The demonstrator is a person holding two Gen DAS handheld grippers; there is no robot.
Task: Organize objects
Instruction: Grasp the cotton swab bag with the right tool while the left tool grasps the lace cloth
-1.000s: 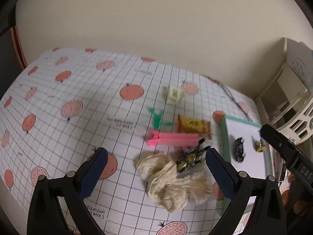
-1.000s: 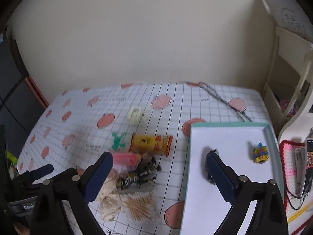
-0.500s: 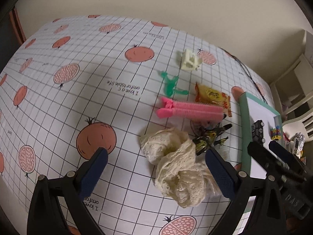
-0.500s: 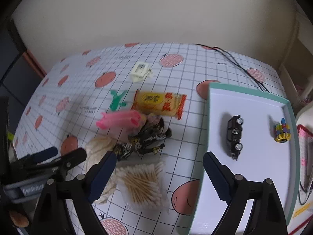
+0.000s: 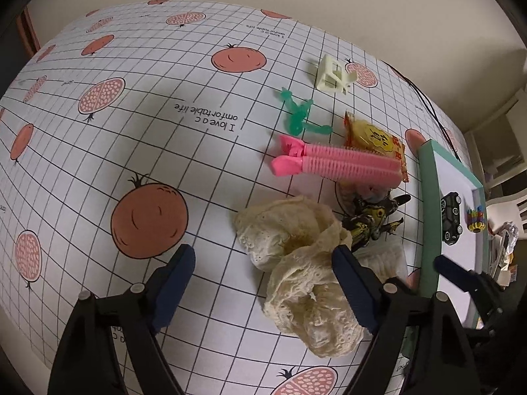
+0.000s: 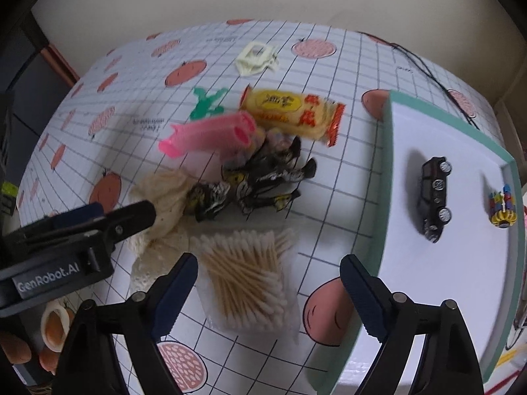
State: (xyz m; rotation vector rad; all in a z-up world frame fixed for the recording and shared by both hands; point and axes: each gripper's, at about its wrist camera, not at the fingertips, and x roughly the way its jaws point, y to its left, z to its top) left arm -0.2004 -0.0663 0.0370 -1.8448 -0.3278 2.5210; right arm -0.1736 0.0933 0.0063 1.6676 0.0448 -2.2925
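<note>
A pile of small objects lies on the fruit-print tablecloth: a cream lace cloth (image 5: 306, 263), a pink clip (image 5: 339, 164), a green clip (image 5: 298, 115), a cream clip (image 5: 332, 74), a yellow snack pack (image 6: 293, 112), dark wrapped candies (image 6: 260, 181) and a bag of cotton swabs (image 6: 250, 279). A teal-rimmed white tray (image 6: 388, 177) on the right holds a black toy car (image 6: 434, 197) and a small colourful toy (image 6: 502, 209). My left gripper (image 5: 263, 283) is open just above the lace cloth. My right gripper (image 6: 268, 289) is open over the swabs.
A black cable (image 6: 428, 72) runs along the table's far right. A white shelf unit (image 5: 504, 151) stands beyond the tray. The wall is close behind the table. The left gripper's body (image 6: 75, 230) shows at the left of the right wrist view.
Both grippers have moved down and closer to the pile. The left one now hangs over the lace cloth, the right one over the cotton swabs. Both stay open.
</note>
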